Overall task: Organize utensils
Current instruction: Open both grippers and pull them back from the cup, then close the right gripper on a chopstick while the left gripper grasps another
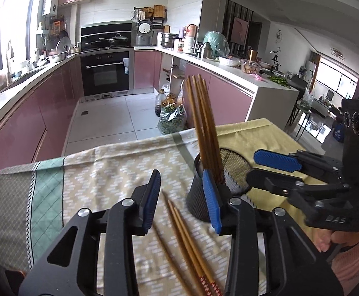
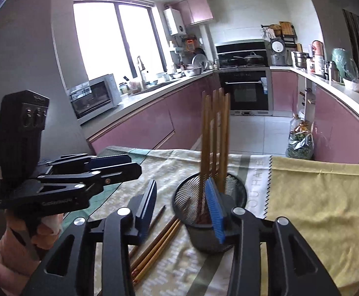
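Observation:
A black mesh utensil cup (image 1: 201, 194) (image 2: 211, 231) stands on the cloth-covered table with several wooden chopsticks (image 1: 204, 123) (image 2: 216, 133) upright in it. Several more chopsticks (image 1: 186, 241) (image 2: 154, 244) lie flat on the cloth beside the cup. My left gripper (image 1: 183, 198) is open and empty above the loose chopsticks, its right finger close to the cup. My right gripper (image 2: 181, 212) is open and empty, its right finger at the cup's rim. In the left wrist view, the right gripper (image 1: 265, 167) reaches in from the right over the cup. The left gripper (image 2: 120, 165) shows at the left of the right wrist view.
The table wears a patterned beige cloth (image 1: 110, 172) and a yellow cloth (image 2: 315, 202). Behind it lies the kitchen floor with a bag of greens (image 1: 172, 120) and bottles, pink cabinets, an oven (image 1: 105, 74) and crowded counters.

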`<state>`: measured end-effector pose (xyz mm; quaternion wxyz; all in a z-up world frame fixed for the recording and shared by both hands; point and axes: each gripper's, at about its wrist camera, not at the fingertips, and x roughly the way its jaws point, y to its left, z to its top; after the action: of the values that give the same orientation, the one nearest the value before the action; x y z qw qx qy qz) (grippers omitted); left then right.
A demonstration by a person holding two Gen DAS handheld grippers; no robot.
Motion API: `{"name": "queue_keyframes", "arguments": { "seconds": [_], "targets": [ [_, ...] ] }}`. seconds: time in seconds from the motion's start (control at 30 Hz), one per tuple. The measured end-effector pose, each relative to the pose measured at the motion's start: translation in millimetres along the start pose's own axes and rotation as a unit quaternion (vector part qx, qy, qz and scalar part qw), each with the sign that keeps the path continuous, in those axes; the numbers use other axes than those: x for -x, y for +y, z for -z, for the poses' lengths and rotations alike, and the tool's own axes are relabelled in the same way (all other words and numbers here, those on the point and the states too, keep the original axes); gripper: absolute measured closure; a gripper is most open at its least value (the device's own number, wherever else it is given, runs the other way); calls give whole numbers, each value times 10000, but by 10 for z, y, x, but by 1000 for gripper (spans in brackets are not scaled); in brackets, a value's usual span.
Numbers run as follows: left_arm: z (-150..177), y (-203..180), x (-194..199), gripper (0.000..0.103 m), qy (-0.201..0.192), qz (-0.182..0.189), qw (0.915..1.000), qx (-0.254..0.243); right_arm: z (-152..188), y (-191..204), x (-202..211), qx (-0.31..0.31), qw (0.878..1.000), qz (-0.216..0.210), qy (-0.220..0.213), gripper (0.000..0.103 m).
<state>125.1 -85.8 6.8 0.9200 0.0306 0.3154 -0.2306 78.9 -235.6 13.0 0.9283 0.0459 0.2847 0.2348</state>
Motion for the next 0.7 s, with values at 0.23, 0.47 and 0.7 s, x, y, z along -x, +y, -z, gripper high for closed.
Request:
{"name": "queue_keyframes", "arguments": {
  "seconds": [0.23,0.47,0.7],
  "targets": [
    [517,109,-103,65,559,-120,9984,34,399,158,-201,-34,9976,-244,648,63],
    [942,155,-245,65,974,-308,9948,50,710,236,-454,-125,9920,-194,1237,63],
    [1140,162,-329,66,1204,-360,9920,121,860,330,-543,-83,9885,-87,1509,63]
  ]
}}
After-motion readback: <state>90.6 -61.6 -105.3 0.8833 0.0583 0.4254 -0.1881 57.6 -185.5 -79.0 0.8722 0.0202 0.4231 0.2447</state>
